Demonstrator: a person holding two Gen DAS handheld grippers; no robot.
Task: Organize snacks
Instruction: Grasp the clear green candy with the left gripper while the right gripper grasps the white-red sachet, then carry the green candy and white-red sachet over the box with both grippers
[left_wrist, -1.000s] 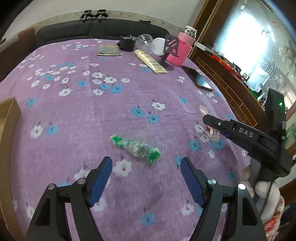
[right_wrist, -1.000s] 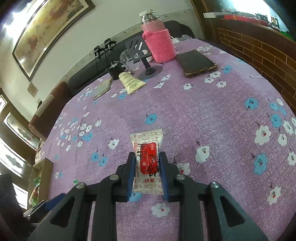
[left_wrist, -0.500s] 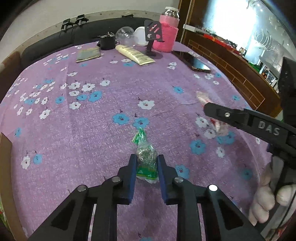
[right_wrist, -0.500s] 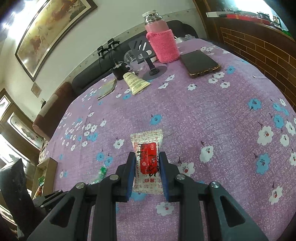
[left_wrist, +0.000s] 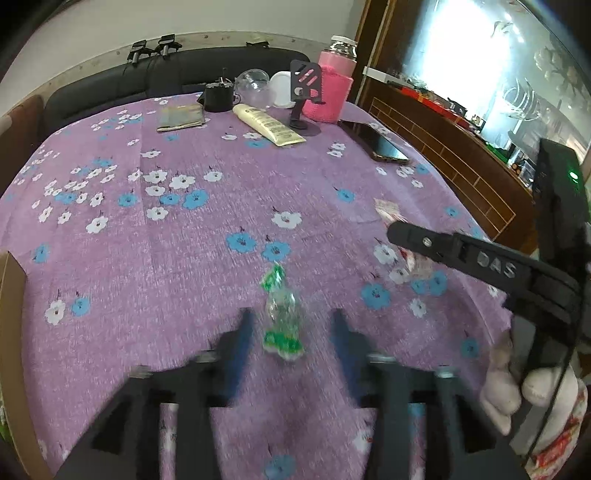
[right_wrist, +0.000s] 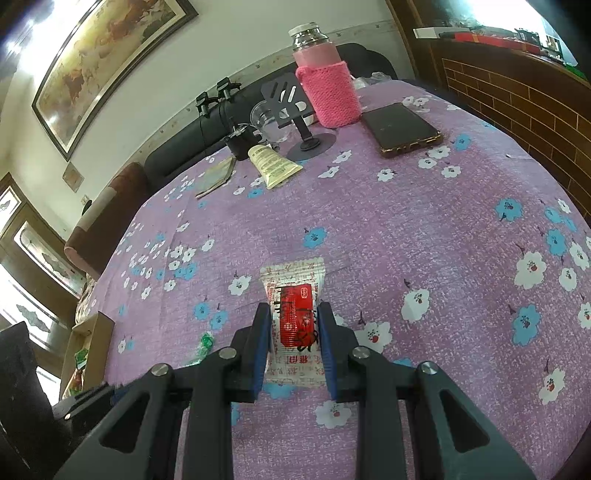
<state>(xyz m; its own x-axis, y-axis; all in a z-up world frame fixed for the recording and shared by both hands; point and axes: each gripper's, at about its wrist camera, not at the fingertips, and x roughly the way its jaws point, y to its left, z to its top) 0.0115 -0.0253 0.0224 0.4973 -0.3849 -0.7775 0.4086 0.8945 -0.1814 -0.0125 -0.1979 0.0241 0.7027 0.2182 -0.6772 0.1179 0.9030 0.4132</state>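
Snacks, two on the table (left_wrist: 155, 266), which wore a purple floral cloth. Green snack (left_wrist: 282, 314): clear wrapper with green ends, lying near the table's near edge, between the fingers of the left gripper (left_wrist: 290, 332). That gripper's jaws were opening, blurred, and stood apart from the wrapper on both sides; nothing was gripped. Red snack (right_wrist: 295, 314): white packet with a red centre, toward the near right edge, clenched between the blue pads of the right gripper (right_wrist: 293, 325), pads pressing on both long sides, the packet's far end jutting past the fingertips. In the left view the right gripper (left_wrist: 406, 236) reached in from the right edge, a gloved hand (left_wrist: 517, 395) on its handle.

Box (right_wrist: 88, 347): cardboard, at the table's left edge, with coloured packets inside; contents too small to tell further.

Far edge, left to right: flat booklet (left_wrist: 181, 117); small black pot (left_wrist: 219, 96); cream tube (left_wrist: 267, 124) lying on its side; clear cup (left_wrist: 253, 86); black phone stand (left_wrist: 304, 92) on a round base; bottle (right_wrist: 327, 85) in a pink knitted sleeve, upright, just behind the stand. Phone (right_wrist: 400, 129): dark, face up, near the far right edge, apart from the bottle.

Beyond the table: a dark sofa (left_wrist: 110, 85) along the wall, and a framed painting (right_wrist: 107, 62) above it.
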